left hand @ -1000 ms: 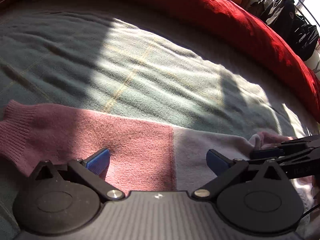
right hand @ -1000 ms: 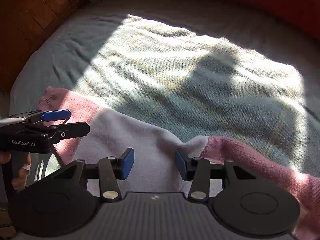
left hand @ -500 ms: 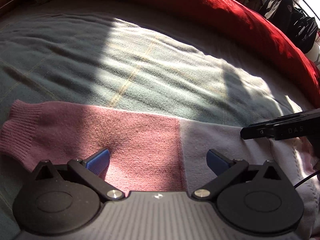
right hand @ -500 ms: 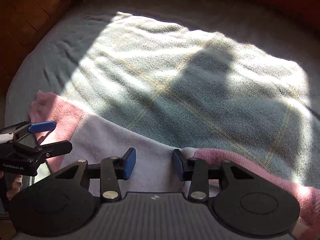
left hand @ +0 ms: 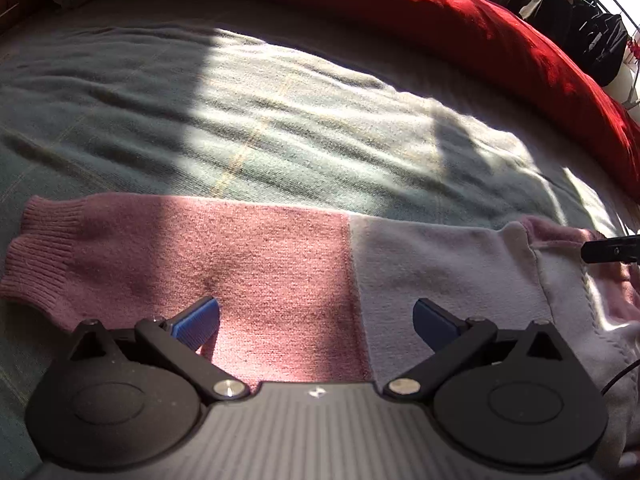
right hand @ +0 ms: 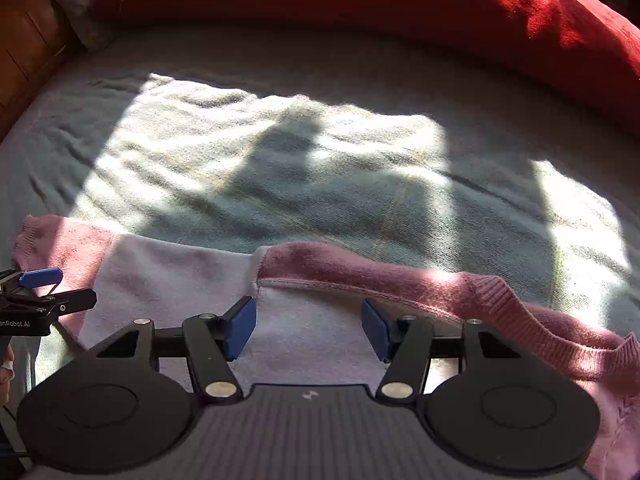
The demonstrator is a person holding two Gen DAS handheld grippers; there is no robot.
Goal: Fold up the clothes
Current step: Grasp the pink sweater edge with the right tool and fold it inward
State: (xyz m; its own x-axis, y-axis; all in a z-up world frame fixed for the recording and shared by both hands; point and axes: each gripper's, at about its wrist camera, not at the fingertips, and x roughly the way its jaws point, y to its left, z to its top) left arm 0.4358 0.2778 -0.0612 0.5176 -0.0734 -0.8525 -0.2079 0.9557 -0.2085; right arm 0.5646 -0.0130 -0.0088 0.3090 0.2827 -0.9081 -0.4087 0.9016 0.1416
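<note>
A pink and pale lilac knit sweater (left hand: 280,264) lies flat on the grey-green blanket (left hand: 260,120). Its pink sleeve with a ribbed cuff (left hand: 36,252) stretches to the left in the left wrist view. My left gripper (left hand: 316,320) is open and empty, just above the sleeve where pink meets lilac. My right gripper (right hand: 308,328) is open and empty over the lilac body (right hand: 168,272), near the pink ribbed neckline (right hand: 400,280). The left gripper also shows at the left edge of the right wrist view (right hand: 40,292).
A red duvet (left hand: 460,28) is heaped along the far side of the bed. A wooden headboard (right hand: 28,40) stands at the far left. Dark clothes (left hand: 576,16) hang at the upper right. Sunlight and shadows fall across the blanket.
The right gripper has opened wider and moved right along the sweater to the neckline. The left gripper has stayed open over the sleeve, with more of the sweater body now in its view.
</note>
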